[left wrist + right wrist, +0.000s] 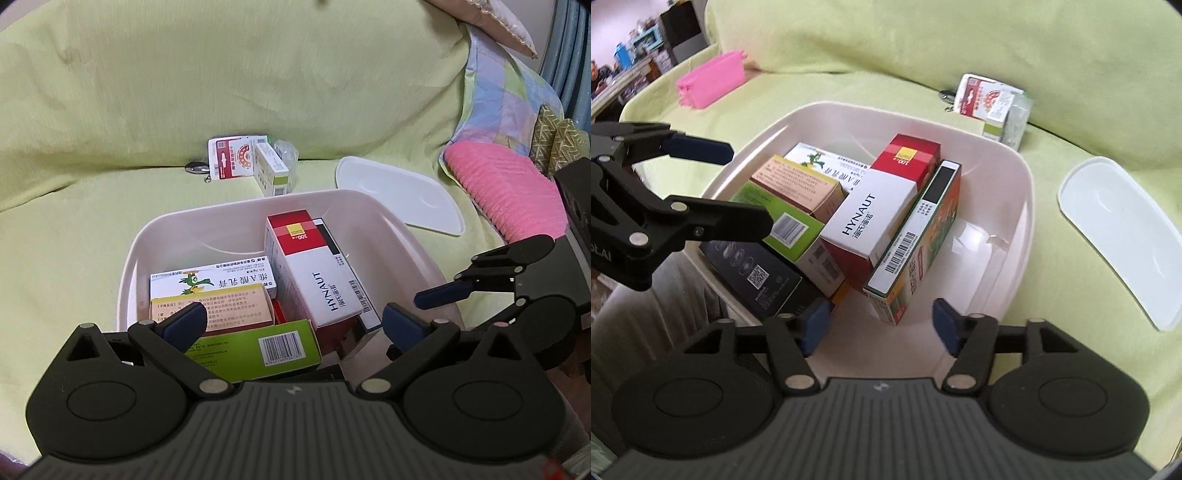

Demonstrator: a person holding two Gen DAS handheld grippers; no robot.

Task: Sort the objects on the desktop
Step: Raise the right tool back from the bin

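the white bin (1015,236) sits on a green-covered sofa (110,110). inside it a white and red box reads "hynaut" (871,218) and "100", leaning on a box with a barcode (916,240); a green box (783,225) and a black box with a qr code (764,277) lie at its near-left side. left tongs (291,325) and right tongs (877,328) hang apart, empty, over the bin's near rim. beyond the bin lie more packets (251,162); right of it, the white lid (1119,236).
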